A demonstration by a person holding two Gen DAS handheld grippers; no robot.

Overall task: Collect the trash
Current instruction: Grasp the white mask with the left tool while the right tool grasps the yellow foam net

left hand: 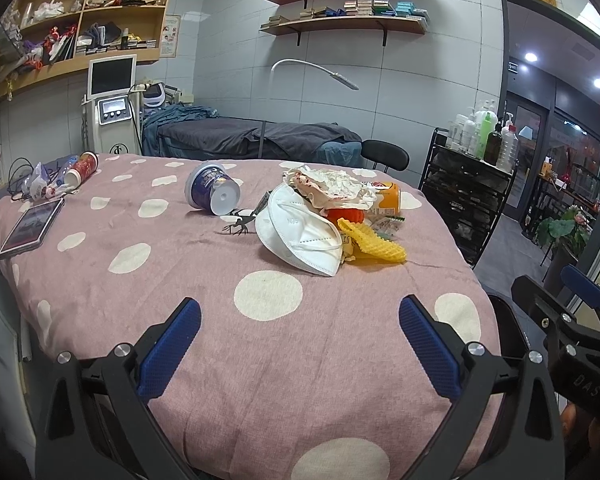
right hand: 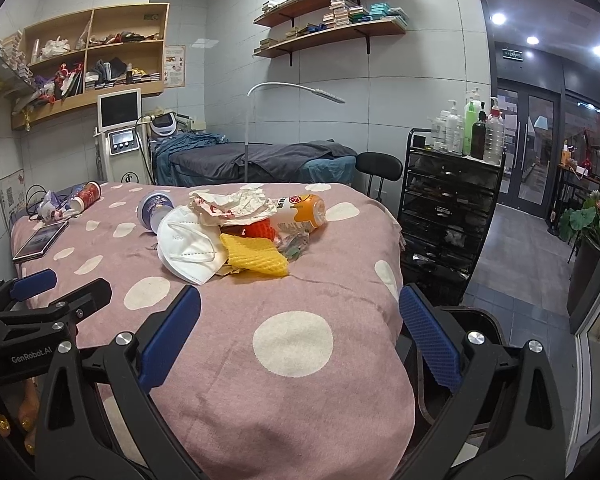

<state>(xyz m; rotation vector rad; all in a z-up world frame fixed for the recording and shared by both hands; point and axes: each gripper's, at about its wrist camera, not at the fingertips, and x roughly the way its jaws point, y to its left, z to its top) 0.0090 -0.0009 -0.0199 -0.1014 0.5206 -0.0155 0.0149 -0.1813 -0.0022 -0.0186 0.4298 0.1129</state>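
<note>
While both tools hang over the near edge of the bed, neither has anything in it; the left tool has its blue fingers spread wide apart, and the right tool stands just as wide, empty between the pads; the two sit side by side, each showing at the edge of the other's view. Ahead of them, past a stretch of bare pink dotted cover, lies the trash in one loose heap toward the far right of the bed: a white face mask nearest, a yellow foam net touching it on the right, crumpled paper on top, an orange can lying behind on its side. A blue cup lies tipped just left of the heap, and a red cup lies far left near a tablet, which is no trash. By my reading the collecting has not begun; the next move calls for a reach forward to the mask or net, closing on a soft raised edge; no bin shows in either view.
</note>
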